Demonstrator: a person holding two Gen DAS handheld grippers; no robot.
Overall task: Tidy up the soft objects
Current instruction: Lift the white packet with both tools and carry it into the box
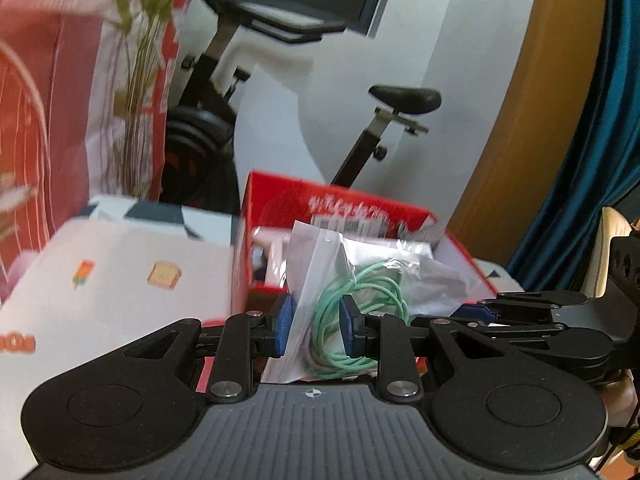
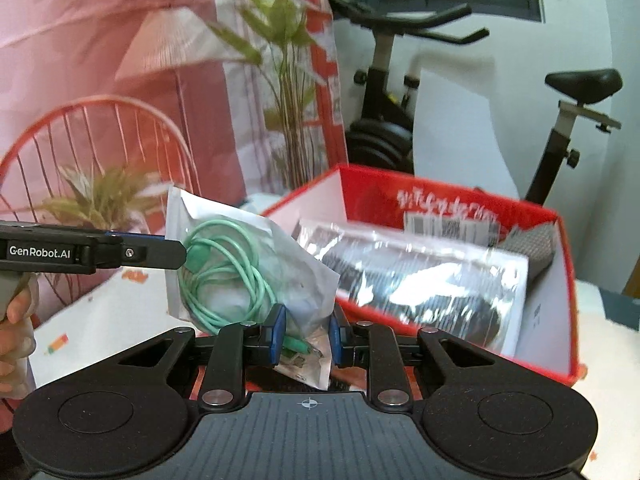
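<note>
A clear plastic bag (image 1: 316, 256) with a coiled green cable (image 1: 360, 292) inside hangs just above the table, in front of an open red box (image 1: 360, 204). My left gripper (image 1: 318, 326) is shut on the bag's lower part, its blue pads pressing both sides. In the right wrist view the same bag (image 2: 224, 264) is pinched at its bottom corner by my right gripper (image 2: 307, 336), which is also shut. The left gripper (image 2: 180, 254) comes in from the left and holds the bag's side. The red box (image 2: 440, 192) holds a shiny packet (image 2: 420, 280) with dark contents.
The white patterned tablecloth (image 1: 120, 264) covers the table left of the box. Behind stand an exercise bike (image 2: 384, 120), a tall plant (image 2: 288, 80) and a red wire chair (image 2: 100, 128). A blue curtain (image 1: 592, 120) hangs at the right. A person's hand (image 2: 16, 320) grips the left handle.
</note>
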